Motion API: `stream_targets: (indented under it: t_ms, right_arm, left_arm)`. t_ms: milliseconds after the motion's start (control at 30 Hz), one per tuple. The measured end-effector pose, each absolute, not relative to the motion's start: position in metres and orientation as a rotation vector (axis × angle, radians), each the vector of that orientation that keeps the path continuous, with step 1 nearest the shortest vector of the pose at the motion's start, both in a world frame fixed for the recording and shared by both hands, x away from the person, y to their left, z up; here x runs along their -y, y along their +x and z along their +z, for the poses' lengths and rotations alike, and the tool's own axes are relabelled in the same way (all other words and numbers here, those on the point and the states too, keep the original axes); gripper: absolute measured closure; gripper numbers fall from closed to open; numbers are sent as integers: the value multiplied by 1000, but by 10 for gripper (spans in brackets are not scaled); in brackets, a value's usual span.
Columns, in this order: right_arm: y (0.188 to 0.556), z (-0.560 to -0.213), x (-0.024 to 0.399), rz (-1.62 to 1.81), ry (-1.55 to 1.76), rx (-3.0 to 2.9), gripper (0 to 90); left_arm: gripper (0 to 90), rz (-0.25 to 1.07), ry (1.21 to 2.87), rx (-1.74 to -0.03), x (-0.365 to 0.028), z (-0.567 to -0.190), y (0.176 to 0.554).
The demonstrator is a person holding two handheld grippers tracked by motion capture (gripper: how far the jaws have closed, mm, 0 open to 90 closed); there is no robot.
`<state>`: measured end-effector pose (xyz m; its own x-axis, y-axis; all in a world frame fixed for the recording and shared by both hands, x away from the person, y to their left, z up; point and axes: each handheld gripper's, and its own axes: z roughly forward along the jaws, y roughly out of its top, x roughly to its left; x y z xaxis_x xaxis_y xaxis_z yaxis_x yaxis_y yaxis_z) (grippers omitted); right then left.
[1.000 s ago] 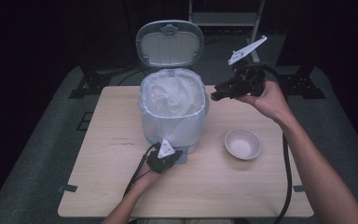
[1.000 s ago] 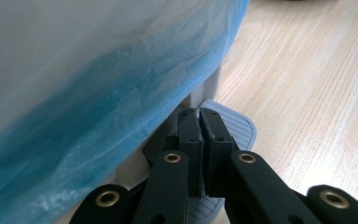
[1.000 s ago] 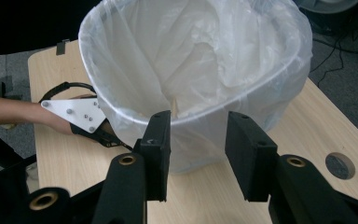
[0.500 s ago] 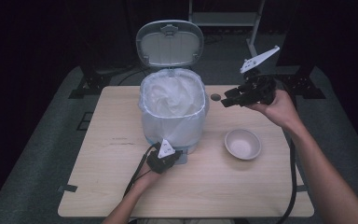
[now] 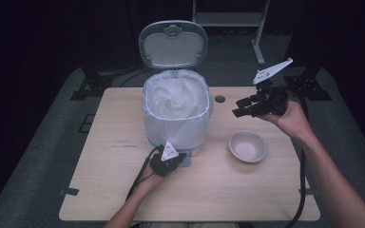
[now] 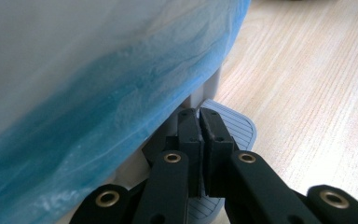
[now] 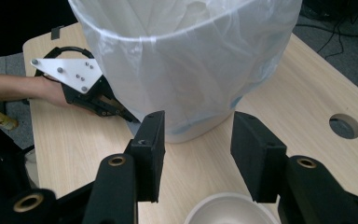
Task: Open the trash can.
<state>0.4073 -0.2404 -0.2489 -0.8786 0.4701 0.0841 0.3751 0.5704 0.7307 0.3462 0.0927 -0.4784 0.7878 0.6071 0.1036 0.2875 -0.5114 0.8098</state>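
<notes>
A pedal bin [image 5: 177, 111] lined with a white bag stands mid-table, its lid [image 5: 172, 43] raised. At the bin's front foot my left gripper [image 5: 180, 156] is shut, jaws together with nothing between them. In the left gripper view those tips [image 6: 199, 116] rest on the ribbed grey pedal [image 6: 235, 123] under the bag-covered bin [image 6: 74, 70]. My right gripper [image 5: 237, 108] hangs in the air right of the bin, above a small bowl [image 5: 247, 146]. Its jaws [image 7: 198, 135] have just been opening and hold nothing; they face the bin [image 7: 186, 60] and the left gripper [image 7: 121, 113].
The wooden table [image 5: 100, 190] has a round cable hole [image 5: 219, 99] right of the bin. The bowl's rim [image 7: 228, 212] sits just under the right jaws. Cables trail from both grippers toward the front edge. Dark floor and a stand lie beyond the table.
My right gripper has moved right and down, away from the bin's rim toward the space above the bowl. The left gripper and the open lid have not moved.
</notes>
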Motion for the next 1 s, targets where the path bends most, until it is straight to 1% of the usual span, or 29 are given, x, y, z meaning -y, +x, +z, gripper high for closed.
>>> stream_targets:
  t_ms: [467, 1000]
  right_arm:
    - [401, -270, 256, 1206, 754, -2679, 517]
    - [394, -295, 269, 1218, 766, -2672, 476]
  left_arm:
    - [885, 480, 2128, -660, -93, -478, 346]
    - [885, 480, 2128, -660, -92, -478, 346]
